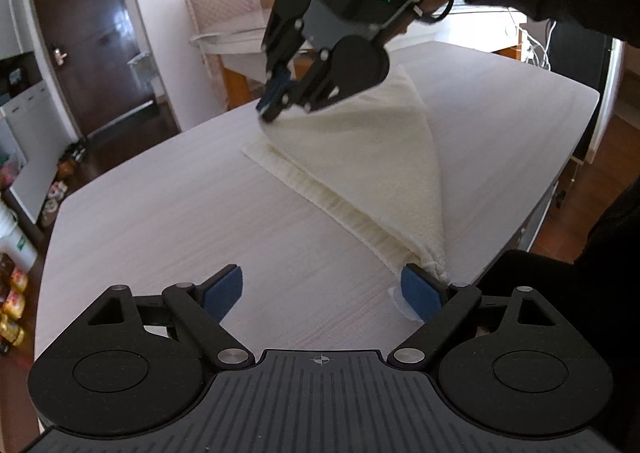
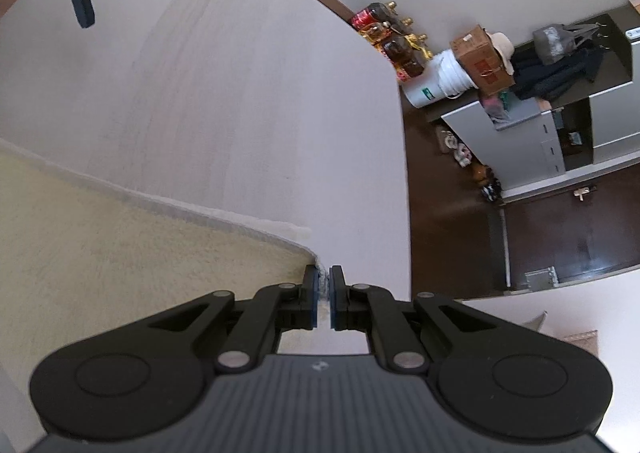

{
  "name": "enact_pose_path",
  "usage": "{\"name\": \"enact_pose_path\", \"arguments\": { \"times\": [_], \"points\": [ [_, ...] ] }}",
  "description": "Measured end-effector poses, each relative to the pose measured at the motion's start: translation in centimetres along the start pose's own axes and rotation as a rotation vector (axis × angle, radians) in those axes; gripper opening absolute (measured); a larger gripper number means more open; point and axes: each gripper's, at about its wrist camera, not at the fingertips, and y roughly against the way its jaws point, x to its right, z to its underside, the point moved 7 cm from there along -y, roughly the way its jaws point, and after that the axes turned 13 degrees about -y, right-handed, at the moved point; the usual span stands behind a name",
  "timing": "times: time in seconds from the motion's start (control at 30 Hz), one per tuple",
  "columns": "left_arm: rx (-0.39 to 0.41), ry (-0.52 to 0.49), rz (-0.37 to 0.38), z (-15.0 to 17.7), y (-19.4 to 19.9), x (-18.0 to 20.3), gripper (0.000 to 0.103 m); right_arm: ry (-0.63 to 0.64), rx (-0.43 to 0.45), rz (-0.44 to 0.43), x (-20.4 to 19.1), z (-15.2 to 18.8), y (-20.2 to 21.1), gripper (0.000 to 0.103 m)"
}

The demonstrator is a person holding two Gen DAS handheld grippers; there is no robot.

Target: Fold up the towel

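A cream towel [image 1: 360, 157] lies on the pale wood table [image 1: 180, 221], folded over on itself, with one corner lifted. My right gripper [image 1: 272, 109] is shut on that far corner and holds it just above the lower layer; in the right wrist view its jaws [image 2: 325, 285] pinch the towel edge [image 2: 120, 253]. My left gripper [image 1: 322, 293] is open and empty, low over the table at the towel's near corner, its right finger [image 1: 420, 293] touching or just beside that corner. One left finger [image 2: 80, 1] shows in the right wrist view.
The table edge runs at the right [image 1: 560, 181] and left [image 1: 52, 213]. Around it on the floor are a white bucket [image 2: 436, 81], bottles [image 2: 392, 41], a cardboard box [image 2: 480, 61] and grey cabinets [image 2: 520, 133]. A brown door [image 1: 88, 45] stands behind.
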Motion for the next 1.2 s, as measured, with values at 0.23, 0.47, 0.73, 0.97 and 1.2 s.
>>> {"name": "enact_pose_path", "arguments": {
  "times": [0.23,0.47,0.73,0.97,1.2],
  "points": [
    [-0.005,0.019,-0.005,0.2,0.0,-0.1,0.093,-0.073,0.064,0.044,1.6,-0.3,-0.3,0.024],
    [-0.015,0.000,-0.024,0.0,0.2,0.4,0.093,-0.294,0.017,0.067,3.4,1.9,2.1,0.027],
    [-0.019,-0.037,-0.019,-0.4,0.5,1.6,0.093,-0.547,-0.080,0.106,3.0,7.5,4.9,0.033],
    [-0.005,-0.045,-0.047,-1.3,1.3,1.3,0.093,-0.825,-0.038,0.195,6.4,11.9,7.9,0.035],
    [0.022,-0.031,-0.084,-3.9,-0.1,0.4,0.093,-0.936,-0.057,0.250,9.1,15.1,8.1,0.035]
  ]
}}
